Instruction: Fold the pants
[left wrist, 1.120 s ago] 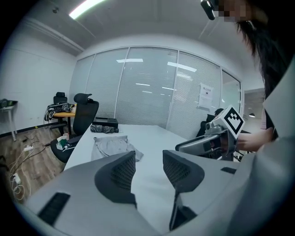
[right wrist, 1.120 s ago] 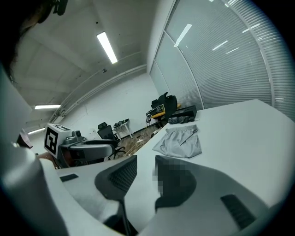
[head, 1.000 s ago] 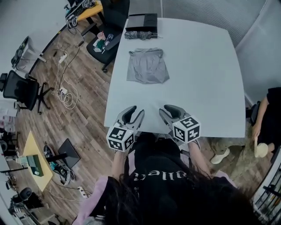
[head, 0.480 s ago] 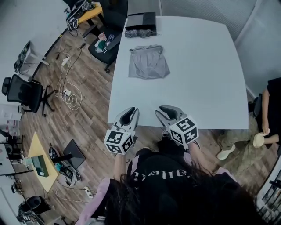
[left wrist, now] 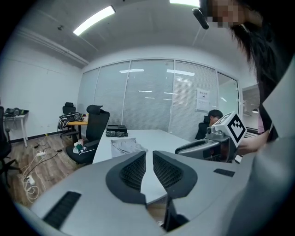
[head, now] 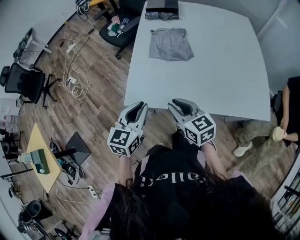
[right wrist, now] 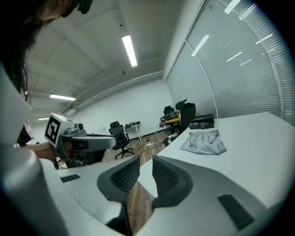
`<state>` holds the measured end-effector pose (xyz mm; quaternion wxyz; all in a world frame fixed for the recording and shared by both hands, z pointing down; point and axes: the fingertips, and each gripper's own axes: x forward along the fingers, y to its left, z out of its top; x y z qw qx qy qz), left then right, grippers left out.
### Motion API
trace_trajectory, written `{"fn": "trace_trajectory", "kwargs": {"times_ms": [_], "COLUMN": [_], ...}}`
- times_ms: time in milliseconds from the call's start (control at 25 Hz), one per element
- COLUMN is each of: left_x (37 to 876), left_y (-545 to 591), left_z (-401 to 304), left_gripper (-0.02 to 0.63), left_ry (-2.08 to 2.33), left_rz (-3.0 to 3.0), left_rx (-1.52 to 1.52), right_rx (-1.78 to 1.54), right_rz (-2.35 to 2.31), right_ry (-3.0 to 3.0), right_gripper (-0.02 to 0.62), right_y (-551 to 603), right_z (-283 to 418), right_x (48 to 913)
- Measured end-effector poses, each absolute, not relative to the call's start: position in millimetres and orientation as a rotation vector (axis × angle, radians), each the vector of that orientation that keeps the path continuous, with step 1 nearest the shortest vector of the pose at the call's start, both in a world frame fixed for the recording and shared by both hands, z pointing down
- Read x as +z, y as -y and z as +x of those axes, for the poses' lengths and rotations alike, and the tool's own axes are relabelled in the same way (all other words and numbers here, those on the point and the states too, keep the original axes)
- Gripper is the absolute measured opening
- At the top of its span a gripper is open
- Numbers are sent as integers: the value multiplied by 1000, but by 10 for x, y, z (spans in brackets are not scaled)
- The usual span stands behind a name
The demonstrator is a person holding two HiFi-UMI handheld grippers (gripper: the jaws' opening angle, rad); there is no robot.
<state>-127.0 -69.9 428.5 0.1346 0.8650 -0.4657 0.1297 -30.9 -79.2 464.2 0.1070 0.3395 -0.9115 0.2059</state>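
Both tools are sitting farther back than a second ago, now level with the near edge of the bench instead of over it, and the pants are showing higher in the head view. The left tool (head: 136, 107) is closing, its jaws down to a narrow slit with nothing between them. The right tool (head: 181, 105) is closing too, at a wider gap, also empty. Across the bench (head: 225, 70), the pants (head: 171, 44) are lying flat near its far left end, well apart from both tools. A dark box (head: 162, 6) is sitting just past them. By my judgement no fold is under way: the pants are looking compact, but whether they are already folded I cannot tell.
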Motion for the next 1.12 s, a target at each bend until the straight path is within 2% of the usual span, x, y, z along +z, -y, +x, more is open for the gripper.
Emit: {"fn": "trace_trajectory", "kwargs": {"times_ms": [440, 1120], "left_x": [4212, 4297], "left_y": [-119, -738], "left_z": [-1557, -1294], "left_gripper": [67, 67], "left_ry": [1228, 1054], "left_rz": [2595, 2664], "left_rx": [322, 312], "right_rx": [612, 510], "right_rz": [1134, 1197], "right_ry": [2662, 2631], "right_gripper": [54, 29], "right_y": [-18, -690], "right_z": [-672, -657], "right_x": [4563, 4469]}}
